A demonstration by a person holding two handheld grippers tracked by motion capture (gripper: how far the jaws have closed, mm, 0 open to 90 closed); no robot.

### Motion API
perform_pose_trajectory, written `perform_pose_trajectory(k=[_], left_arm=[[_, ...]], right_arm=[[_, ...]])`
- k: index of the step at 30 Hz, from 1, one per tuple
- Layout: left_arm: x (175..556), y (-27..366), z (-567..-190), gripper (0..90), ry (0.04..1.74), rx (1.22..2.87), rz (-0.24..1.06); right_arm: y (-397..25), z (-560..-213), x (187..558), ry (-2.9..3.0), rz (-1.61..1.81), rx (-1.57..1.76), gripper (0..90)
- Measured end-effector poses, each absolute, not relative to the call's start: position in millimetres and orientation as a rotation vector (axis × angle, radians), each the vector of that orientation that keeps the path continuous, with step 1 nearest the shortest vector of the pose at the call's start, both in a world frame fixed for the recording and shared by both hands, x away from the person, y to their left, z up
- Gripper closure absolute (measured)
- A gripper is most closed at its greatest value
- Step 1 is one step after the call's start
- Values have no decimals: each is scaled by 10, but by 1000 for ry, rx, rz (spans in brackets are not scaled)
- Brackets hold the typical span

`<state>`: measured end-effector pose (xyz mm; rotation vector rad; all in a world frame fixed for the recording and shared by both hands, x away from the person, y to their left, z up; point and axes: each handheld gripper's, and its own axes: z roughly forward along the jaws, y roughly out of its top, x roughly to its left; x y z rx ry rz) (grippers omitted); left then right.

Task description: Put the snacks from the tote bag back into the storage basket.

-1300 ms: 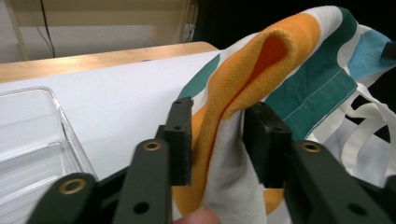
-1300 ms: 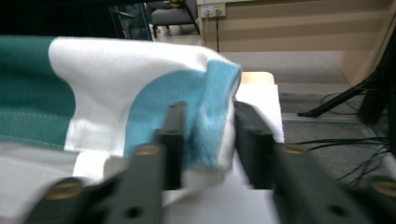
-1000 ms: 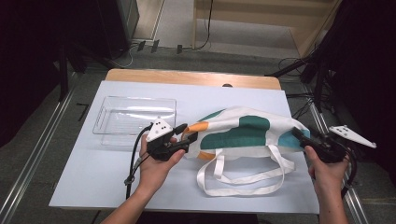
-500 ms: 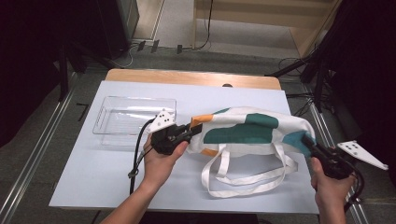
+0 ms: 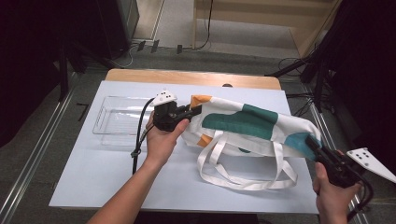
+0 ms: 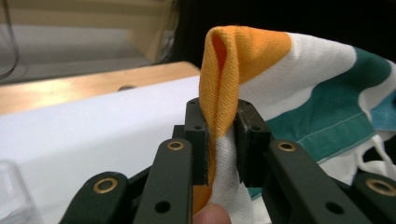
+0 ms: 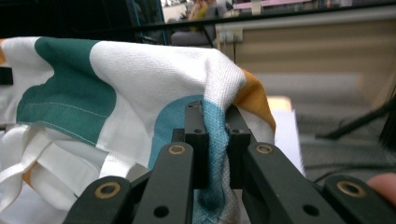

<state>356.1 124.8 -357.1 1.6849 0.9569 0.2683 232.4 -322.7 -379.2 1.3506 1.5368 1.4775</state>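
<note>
Left gripper (image 5: 195, 111): my black one — brass rivets, white top plate, black cable.
Right gripper (image 5: 312, 145): black too, grey three-cornered plate.
Forearms: bare, no sleeves.

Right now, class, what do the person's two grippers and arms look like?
Both the left gripper and right gripper are black, with two blocky jaws on brass-riveted links. Each carries a pale three-cornered plate and trails a black cable. The forearms are bare, no sleeves in view.

near-left table (image 5: 100, 179) surface open for passage. clear tray (image 5: 116, 122) blocks far left; tote bag (image 5: 243, 123) (straps (image 5: 233, 175) looped toward the near edge) occupies centre and right.
</note>
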Motion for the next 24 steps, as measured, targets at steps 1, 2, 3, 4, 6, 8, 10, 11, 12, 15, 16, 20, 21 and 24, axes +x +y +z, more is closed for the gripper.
perform_pose_trajectory(k=[1, 2, 3, 4, 6, 8, 10, 11, 12, 15, 16, 20, 21, 24], left_arm=[[3582, 1262, -3617, 766, 972, 1692, 279], [3595, 1275, -3674, 746, 994, 1696, 291], [3584, 1308, -3749, 651, 1006, 1707, 291], [3584, 1308, -3749, 572, 1006, 1707, 291], [3512, 1347, -3762, 497, 986, 1713, 304], [3399, 1390, -3751, 347, 981, 1716, 343], [3270, 1442, -3738, 321, 997, 1704, 391], [3200, 1464, -3734, 273, 1017, 1689, 427], [3127, 1489, -3732, 245, 1030, 1664, 459], [2910, 1515, -3771, 257, 1029, 1614, 473], [2797, 1435, -3857, 273, 990, 1662, 449], [2699, 1245, -4034, 324, 932, 1738, 380], [2695, 1158, -4104, 324, 916, 1774, 362], [2718, 1019, -4217, 307, 911, 1805, 337]], right_arm=[[-3196, -3872, 2375, 1533, 1482, 1374, 849], [-3173, -3909, 2400, 1536, 1478, 1385, 849], [-3097, -3967, 2440, 1533, 1458, 1385, 849], [-3097, -3967, 2440, 1533, 1458, 1385, 849], [-3046, -3974, 2451, 1515, 1435, 1363, 848], [-3028, -3963, 2463, 1504, 1435, 1359, 848], [-3026, -3966, 2469, 1501, 1434, 1360, 848], [-3021, -3972, 2477, 1496, 1435, 1366, 848], [-3023, -3981, 2488, 1489, 1428, 1365, 847], [-2997, -4003, 2506, 1473, 1413, 1380, 846], [-2992, -4007, 2510, 1470, 1410, 1378, 845], [-2983, -4016, 2521, 1460, 1407, 1382, 843], [-2979, -4019, 2523, 1457, 1404, 1385, 842], [-2972, -4025, 2522, 1451, 1401, 1392, 840]])
